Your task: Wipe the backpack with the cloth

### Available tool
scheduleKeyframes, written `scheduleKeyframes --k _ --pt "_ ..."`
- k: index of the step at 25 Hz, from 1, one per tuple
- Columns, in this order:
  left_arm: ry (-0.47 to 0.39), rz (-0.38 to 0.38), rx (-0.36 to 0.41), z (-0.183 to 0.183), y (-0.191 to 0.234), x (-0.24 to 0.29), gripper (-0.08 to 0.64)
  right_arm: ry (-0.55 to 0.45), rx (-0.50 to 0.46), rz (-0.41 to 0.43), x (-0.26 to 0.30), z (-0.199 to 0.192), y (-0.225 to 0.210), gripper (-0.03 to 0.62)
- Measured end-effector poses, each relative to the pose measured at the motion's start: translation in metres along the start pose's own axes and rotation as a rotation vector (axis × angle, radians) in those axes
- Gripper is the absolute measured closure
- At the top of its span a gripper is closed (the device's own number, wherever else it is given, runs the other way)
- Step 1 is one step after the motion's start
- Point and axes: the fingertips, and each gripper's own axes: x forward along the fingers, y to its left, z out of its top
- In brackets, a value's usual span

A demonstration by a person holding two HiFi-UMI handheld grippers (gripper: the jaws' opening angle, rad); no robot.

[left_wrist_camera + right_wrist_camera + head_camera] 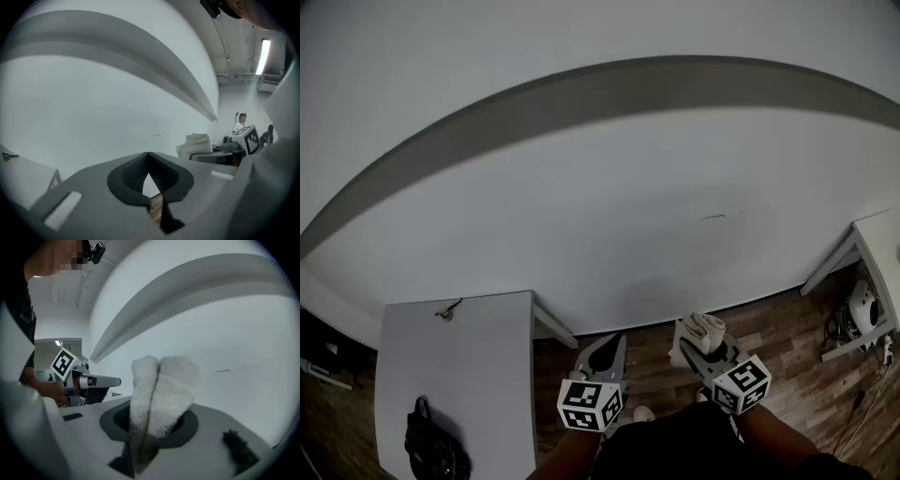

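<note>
A black backpack [434, 442] lies on the near part of the white table [487, 375] at the lower left of the head view. My right gripper [698, 345] is raised in front of the wall, shut on a folded white cloth [159, 394] that sticks up between its jaws; the cloth [705, 328] also shows in the head view and the cloth [197, 144] in the left gripper view. My left gripper [607, 352] is held beside it, shut with nothing between its jaws. Both grippers hang over the floor, right of the table and far from the backpack.
A small metal object [446, 310] lies at the table's far edge. A second white table [874, 258] stands at the right, with a white device [865, 307] and cables beneath it. Wooden floor [787, 347] runs between the tables below a plain white wall.
</note>
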Motion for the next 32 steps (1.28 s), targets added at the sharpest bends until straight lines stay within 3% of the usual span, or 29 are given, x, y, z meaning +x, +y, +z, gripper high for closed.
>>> scheduleKeyframes --k 7,17,22,32 --pt "-0.033 0.112 -0.049 -0.012 0.022 -0.030 0.552 0.048 -0.053 0.139 0.027 -0.007 0.028 0.492" --pt "-0.120 0.431 -0.158 -0.032 0.041 -0.101 0.552 0.115 -0.158 0.469 0.062 -0.003 0.083 0.492" --pt "-0.156 0.581 -0.207 -0.047 0.031 -0.131 0.552 0.148 -0.208 0.623 0.062 -0.011 0.105 0.492" --pt "-0.188 0.803 -0.272 -0.074 -0.007 -0.184 0.552 0.190 -0.253 0.871 0.033 -0.032 0.152 0.492"
